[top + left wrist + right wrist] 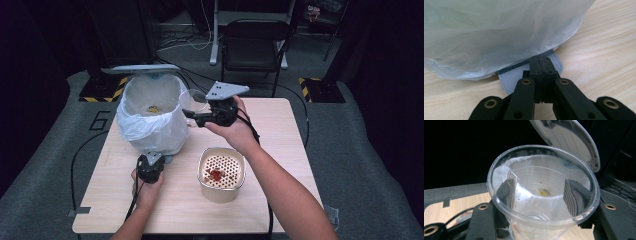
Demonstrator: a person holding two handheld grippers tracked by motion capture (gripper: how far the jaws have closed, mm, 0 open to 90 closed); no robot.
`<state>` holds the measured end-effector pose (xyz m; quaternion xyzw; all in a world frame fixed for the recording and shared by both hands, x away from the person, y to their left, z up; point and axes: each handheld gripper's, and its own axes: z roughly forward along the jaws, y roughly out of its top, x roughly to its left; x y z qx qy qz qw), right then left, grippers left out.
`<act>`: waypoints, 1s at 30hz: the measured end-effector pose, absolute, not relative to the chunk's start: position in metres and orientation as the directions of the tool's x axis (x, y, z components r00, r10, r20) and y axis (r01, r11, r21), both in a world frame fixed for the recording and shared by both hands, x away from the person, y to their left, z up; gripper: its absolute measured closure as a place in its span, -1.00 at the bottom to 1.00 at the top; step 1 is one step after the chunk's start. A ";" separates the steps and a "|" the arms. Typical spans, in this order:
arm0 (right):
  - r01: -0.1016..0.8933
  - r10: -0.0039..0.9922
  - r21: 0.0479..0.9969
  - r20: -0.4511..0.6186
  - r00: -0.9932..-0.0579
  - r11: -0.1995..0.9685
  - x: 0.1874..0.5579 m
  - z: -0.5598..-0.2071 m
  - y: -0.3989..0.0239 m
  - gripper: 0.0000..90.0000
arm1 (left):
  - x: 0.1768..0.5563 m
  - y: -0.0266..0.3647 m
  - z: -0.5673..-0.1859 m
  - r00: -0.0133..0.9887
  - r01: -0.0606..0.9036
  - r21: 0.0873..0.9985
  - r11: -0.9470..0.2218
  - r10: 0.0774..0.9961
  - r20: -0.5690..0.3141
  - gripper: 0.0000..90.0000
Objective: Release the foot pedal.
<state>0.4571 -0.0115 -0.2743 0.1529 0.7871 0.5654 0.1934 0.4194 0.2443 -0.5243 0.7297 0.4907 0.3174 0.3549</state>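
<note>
Step in hand, as judged: emptying a clear plastic cup (541, 192) into the pedal bin (150, 117), with the lid kept up.

Right gripper (192, 114): jaws clamped on the cup's sides, one on each flank, seen through the wall in the right gripper view. In the high view the cup (194, 98) is tipped toward the bin, its mouth just beside the rim of the white bin liner (135, 127). Cup looks almost empty: a few specks and some residue cling inside.

Left gripper (541, 68): jaws together, pressing down on the grey ribbed foot pedal (510, 77) at the bin's base, under the overhanging liner. The bin lid (141, 68) stands open, so the pedal is evidently held down.

Bin contents: a small yellow scrap (153, 108) lies inside the liner; more I cannot make out.

Also on the wooden table (280, 190): a cream square container (221, 174) with a perforated strainer insert carrying reddish food scraps (215, 175). It stands near the bin, apart from both grippers.

Next move, as judged: the pedal must stay pressed while the right hand finishes at the bin mouth. The strainer scraps probably come next and need the same open lid.
</note>
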 end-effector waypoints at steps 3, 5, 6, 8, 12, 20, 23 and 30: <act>0.023 0.457 0.952 -0.126 -0.880 0.306 0.463 -0.267 0.001 -0.06 | 0.419 0.245 -0.524 0.320 0.496 0.826 -0.268 0.941 0.113 0.98; 0.016 0.461 0.950 -0.137 -0.877 0.312 0.468 -0.262 0.011 -0.06 | 0.419 0.245 -0.524 0.320 0.495 0.827 -0.267 0.941 0.112 0.98; 0.010 0.460 0.948 -0.146 -0.876 0.319 0.471 -0.261 0.016 -0.07 | 0.419 0.245 -0.524 0.320 0.497 0.825 -0.269 0.941 0.114 0.98; 0.008 0.463 0.942 -0.157 -0.872 0.335 0.476 -0.258 0.026 -0.07 | 0.419 0.245 -0.524 0.320 0.496 0.826 -0.268 0.941 0.114 0.98; 0.015 0.466 0.940 -0.154 -0.871 0.340 0.484 -0.256 0.044 -0.07 | 0.419 0.244 -0.524 0.320 0.495 0.826 -0.270 0.940 0.115 0.98; 0.042 0.459 0.931 -0.139 -0.878 0.363 0.495 -0.258 0.068 -0.07 | 0.419 0.244 -0.524 0.319 0.496 0.826 -0.269 0.941 0.115 0.98; 0.058 0.458 0.927 -0.128 -0.880 0.371 0.500 -0.259 0.075 -0.07 | 0.419 0.244 -0.524 0.319 0.496 0.825 -0.270 0.941 0.115 0.98; 0.109 0.483 0.911 -0.107 -0.869 0.398 0.517 -0.270 0.089 -0.08 | 0.419 0.244 -0.524 0.319 0.497 0.826 -0.268 0.941 0.113 0.98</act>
